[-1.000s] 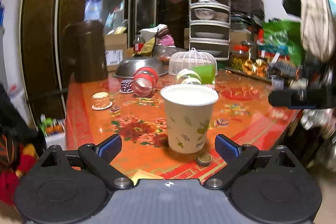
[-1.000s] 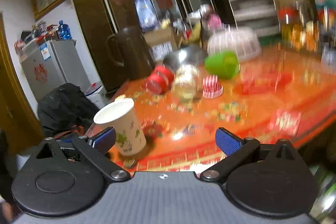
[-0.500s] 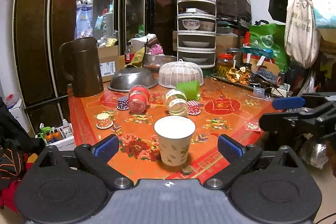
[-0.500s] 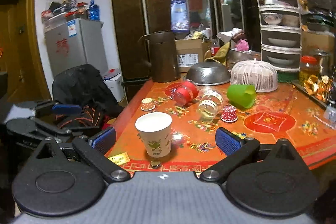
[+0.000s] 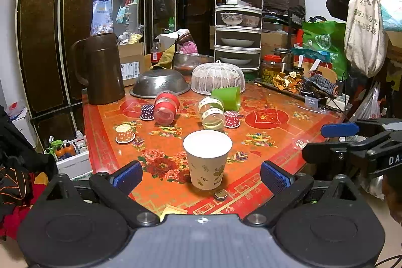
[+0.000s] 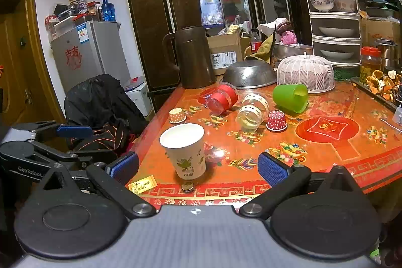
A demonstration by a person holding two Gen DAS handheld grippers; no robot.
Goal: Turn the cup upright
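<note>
A white paper cup (image 5: 207, 160) with a leaf print stands upright near the front edge of the red flowered table (image 5: 266, 142); it also shows in the right wrist view (image 6: 184, 151). My left gripper (image 5: 201, 176) is open and empty, held back from the cup off the table edge. My right gripper (image 6: 198, 166) is open and empty, also back from the table. Further back a green cup (image 6: 290, 94), a clear jar (image 6: 251, 113) and a red-banded jar (image 6: 222, 98) lie on their sides.
A coin (image 5: 220, 194) lies just in front of the paper cup. Small upturned cupcake liners (image 6: 276, 121), a steel bowl (image 6: 248, 74), a white mesh food cover (image 6: 305, 72) and a brown jug (image 6: 193, 59) stand further back. A black chair (image 6: 100, 102) is left of the table.
Both grippers have pulled back from the table, so the upright paper cup looks smaller and farther away. The cup has stayed in place.
</note>
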